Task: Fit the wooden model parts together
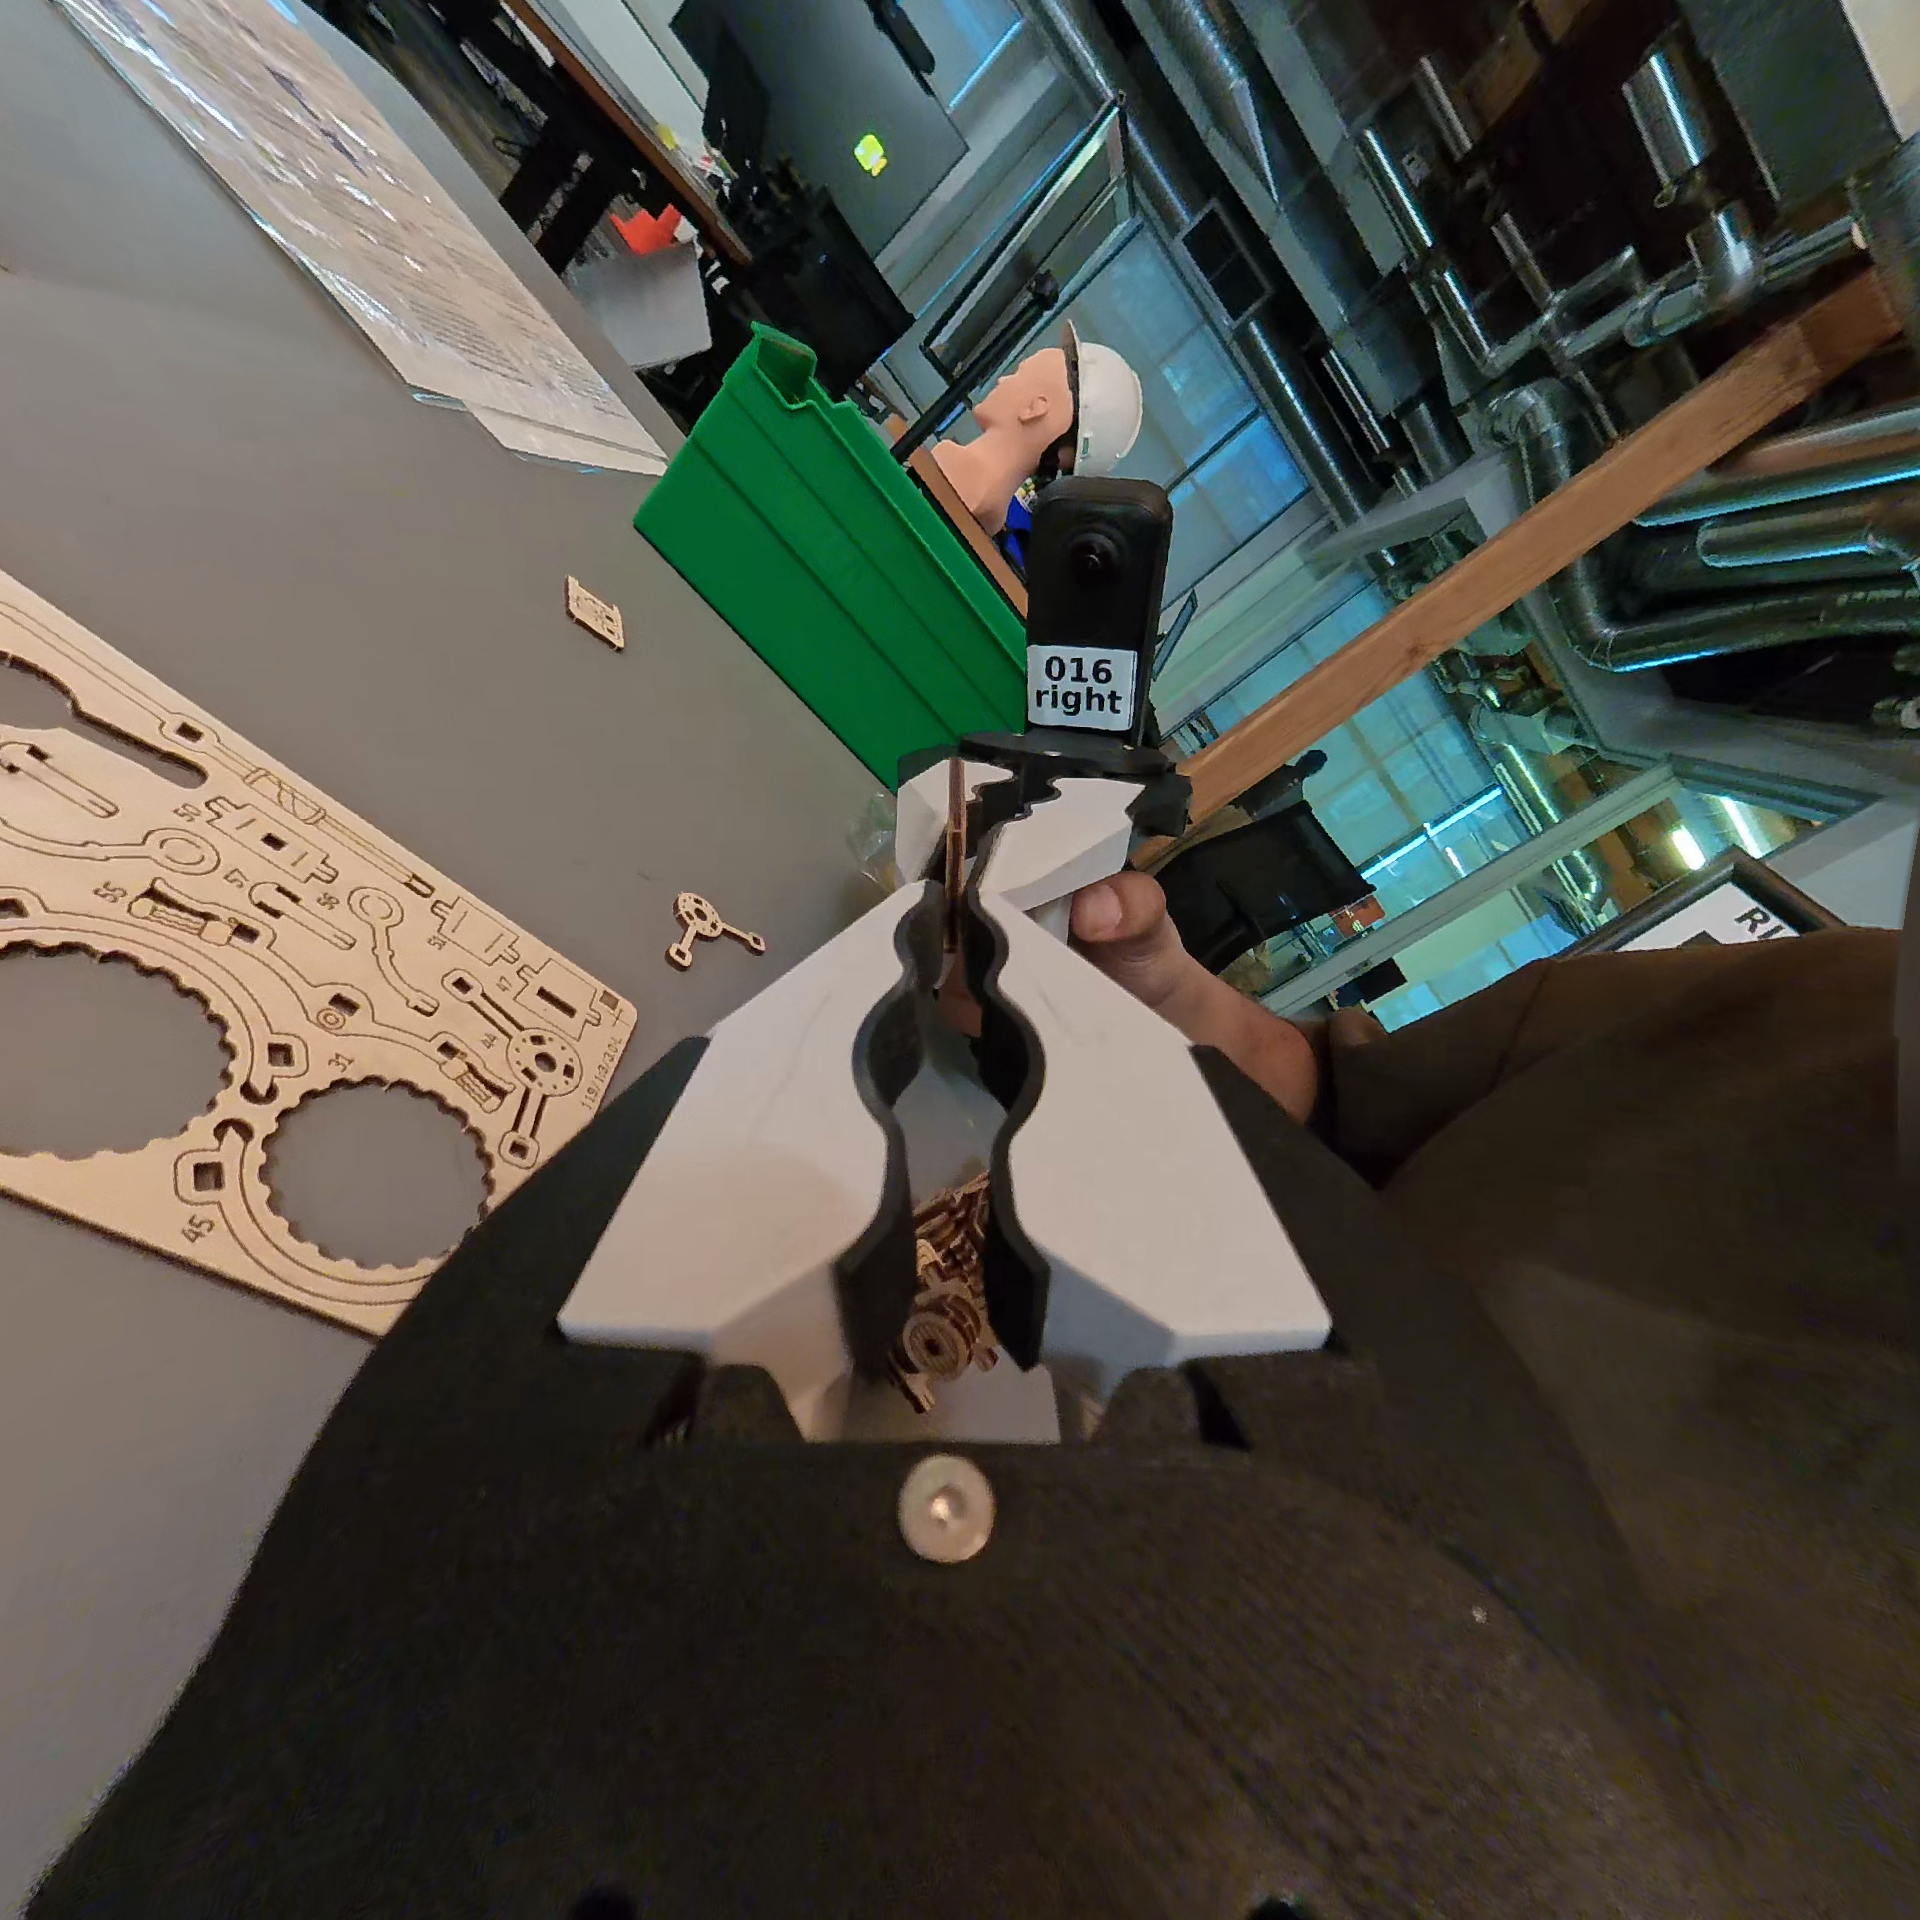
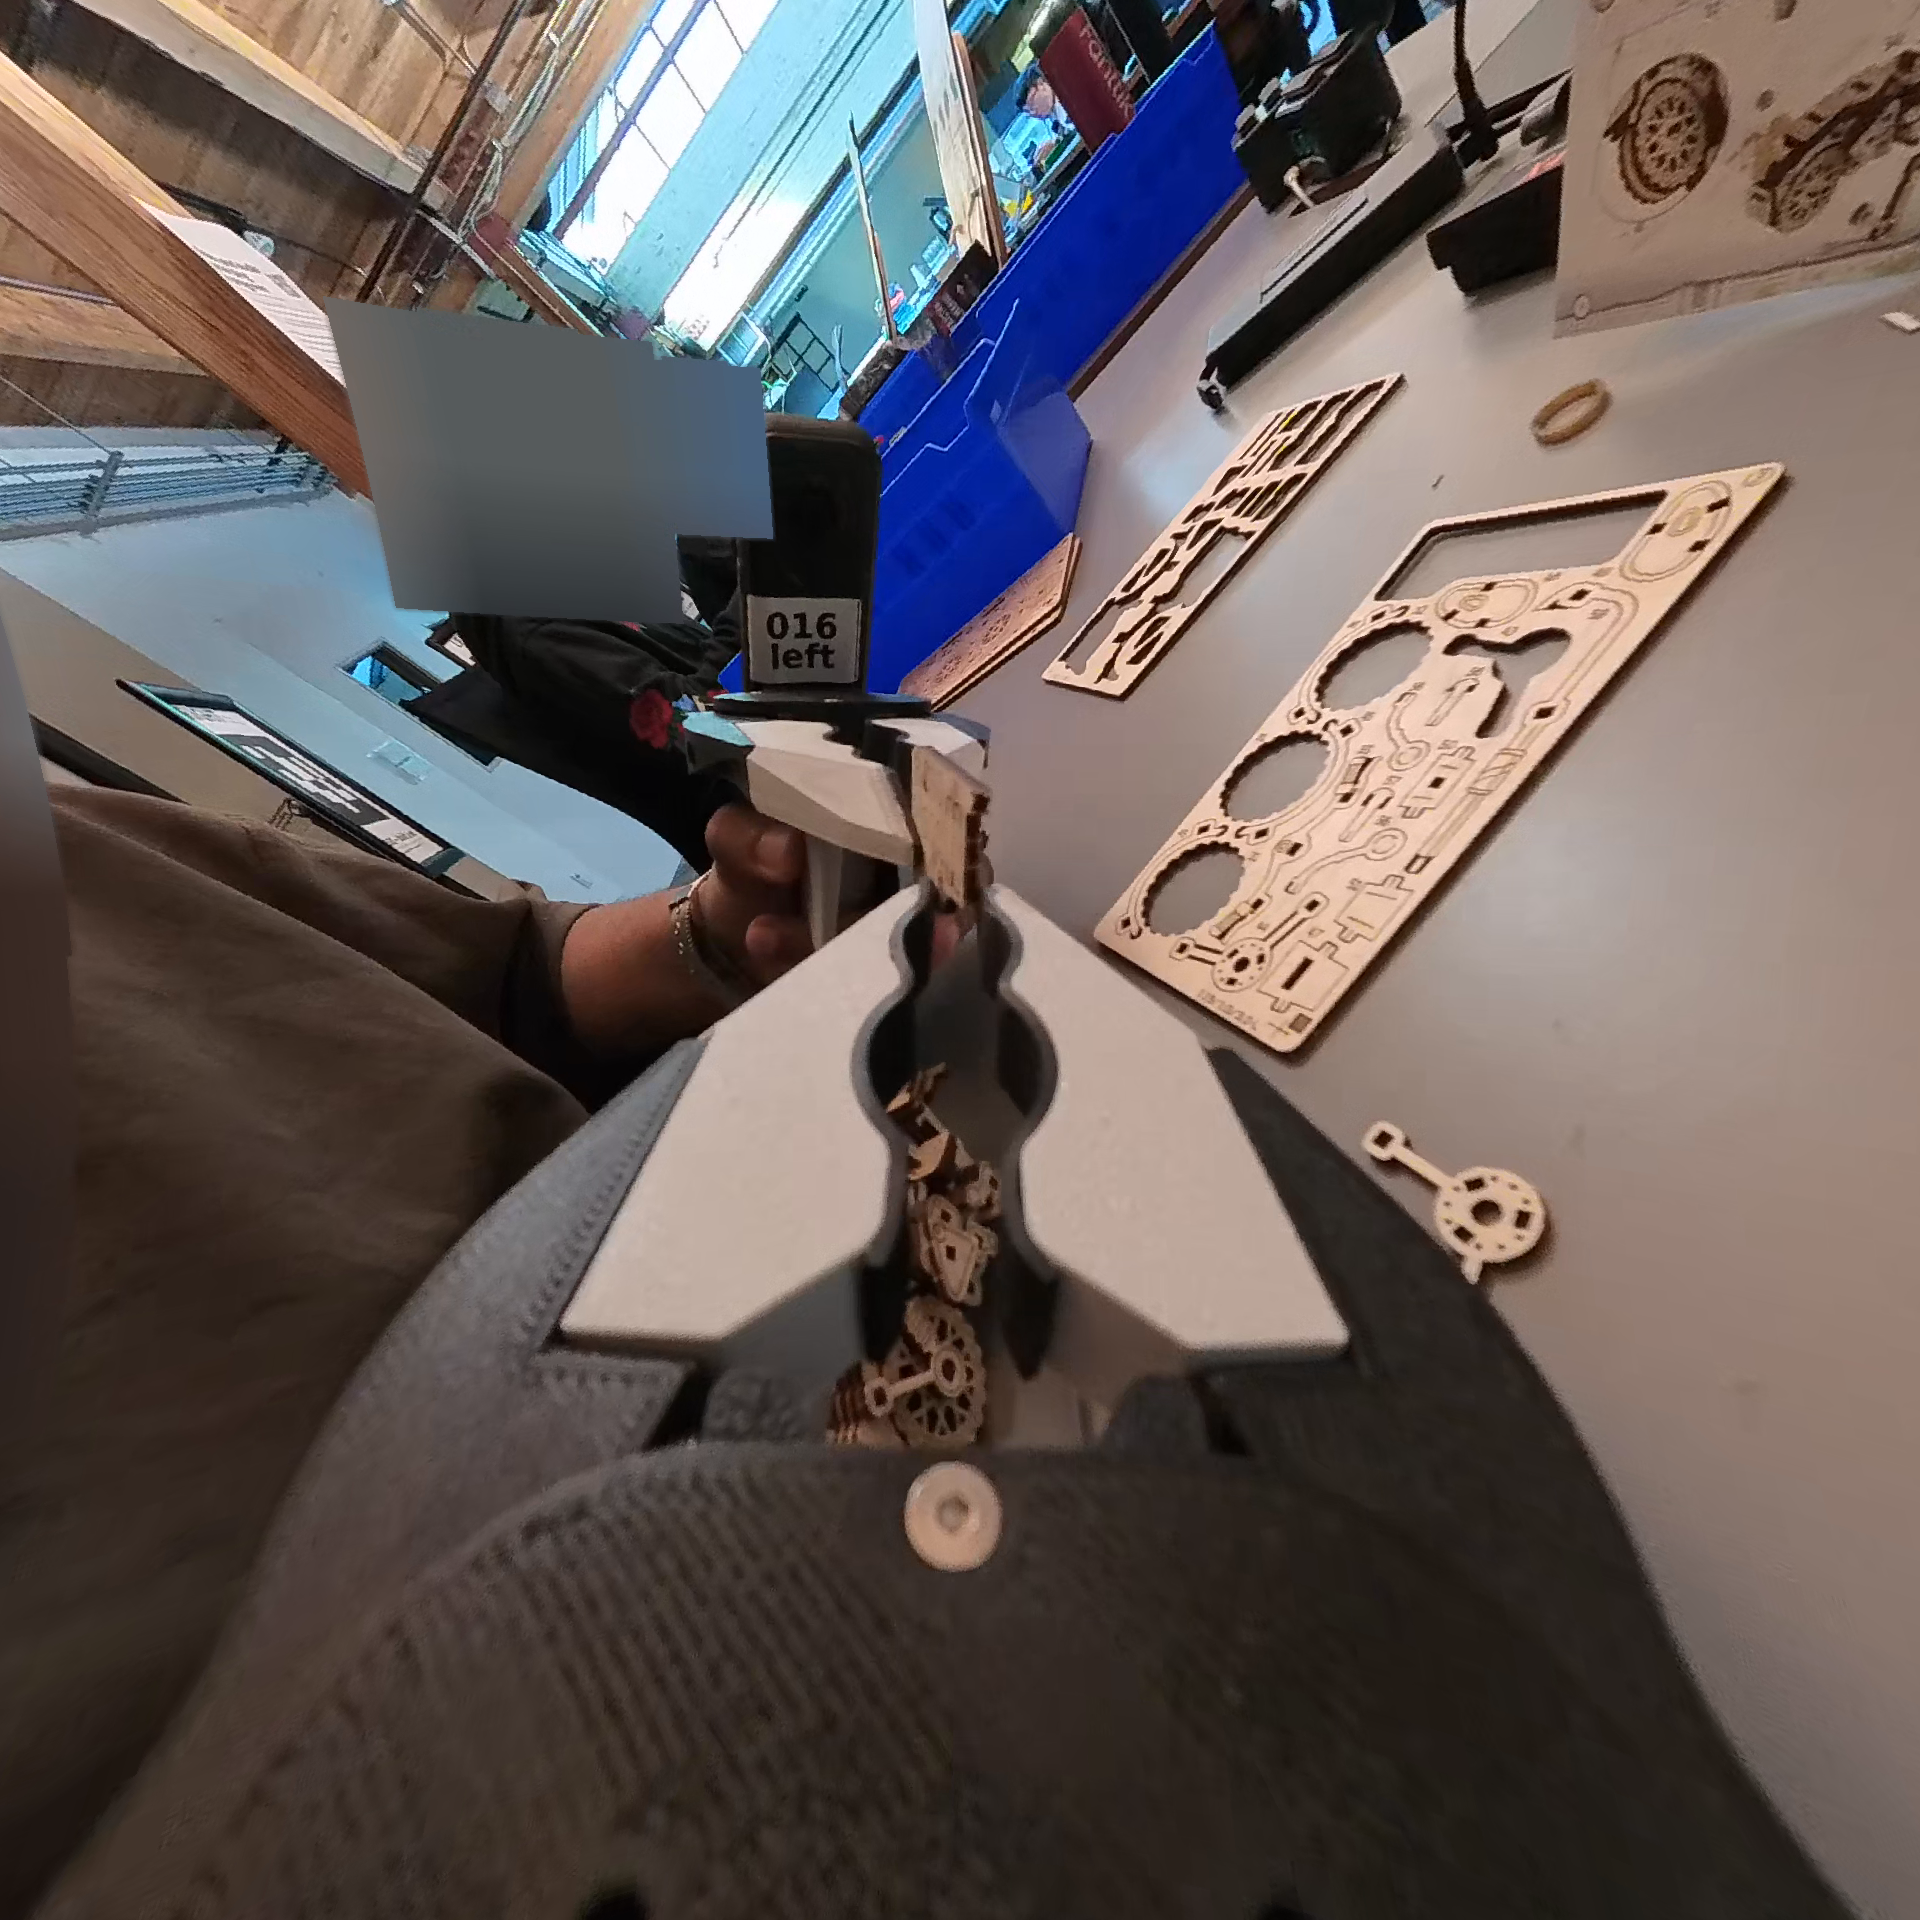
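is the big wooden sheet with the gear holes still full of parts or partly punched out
Partly punched out. The wooden sheet shows three empty toothed round holes and a rectangular gap, while many small outlined parts remain in it.

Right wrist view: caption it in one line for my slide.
Right tongs and left tongs meet on a small wooden plate above a grey table strewn with plywood part sheets.

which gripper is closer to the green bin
Right. The right gripper sits just in front of the green bin. The left gripper is on the right gripper's far side from the bin, tip to tip with it, and both pinch a thin wooden piece.
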`<state>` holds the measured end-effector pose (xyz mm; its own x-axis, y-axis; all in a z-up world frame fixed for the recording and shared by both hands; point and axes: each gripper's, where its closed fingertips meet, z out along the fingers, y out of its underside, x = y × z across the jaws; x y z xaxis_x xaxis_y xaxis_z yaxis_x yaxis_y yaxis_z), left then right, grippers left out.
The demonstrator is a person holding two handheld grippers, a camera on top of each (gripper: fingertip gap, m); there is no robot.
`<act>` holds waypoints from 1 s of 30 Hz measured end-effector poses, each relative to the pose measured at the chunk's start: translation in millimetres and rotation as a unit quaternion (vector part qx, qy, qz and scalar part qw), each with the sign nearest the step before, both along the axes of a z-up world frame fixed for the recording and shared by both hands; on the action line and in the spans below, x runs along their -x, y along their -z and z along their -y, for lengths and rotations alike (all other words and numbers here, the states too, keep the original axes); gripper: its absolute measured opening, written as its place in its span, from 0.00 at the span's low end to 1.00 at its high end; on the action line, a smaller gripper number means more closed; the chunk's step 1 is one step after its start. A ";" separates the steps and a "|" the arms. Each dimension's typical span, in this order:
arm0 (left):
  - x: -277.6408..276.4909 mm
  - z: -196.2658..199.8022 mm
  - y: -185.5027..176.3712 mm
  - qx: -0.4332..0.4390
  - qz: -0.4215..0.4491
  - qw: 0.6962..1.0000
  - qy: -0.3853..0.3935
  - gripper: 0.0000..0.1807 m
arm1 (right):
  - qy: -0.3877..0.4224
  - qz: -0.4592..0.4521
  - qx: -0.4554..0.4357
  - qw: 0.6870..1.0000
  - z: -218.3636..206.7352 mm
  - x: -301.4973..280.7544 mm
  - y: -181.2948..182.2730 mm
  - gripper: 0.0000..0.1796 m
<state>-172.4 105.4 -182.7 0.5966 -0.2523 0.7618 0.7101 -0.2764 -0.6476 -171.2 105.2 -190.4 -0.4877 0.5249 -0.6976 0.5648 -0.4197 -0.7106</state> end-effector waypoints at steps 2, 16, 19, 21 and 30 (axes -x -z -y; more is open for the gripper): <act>0.4 -0.3 0.5 0.001 0.003 1.000 -0.002 0.00 | 0.001 0.001 0.002 1.000 -0.2 0.5 0.3 0.03; -3.1 -2.1 4.0 0.013 -0.026 1.000 -0.006 0.00 | -0.002 0.015 0.001 1.000 -0.6 0.4 3.5 0.04; -3.5 -3.2 4.4 0.019 -0.046 0.999 -0.019 0.00 | 0.003 0.014 -0.011 1.000 -1.9 0.7 3.7 0.04; -4.7 -3.8 4.9 0.023 -0.073 0.997 -0.030 0.00 | 0.007 0.014 -0.021 1.000 -3.0 0.8 4.6 0.04; -7.0 -4.3 6.4 0.033 -0.105 0.993 -0.039 0.00 | 0.010 0.017 -0.044 0.999 -3.9 -0.9 4.9 0.03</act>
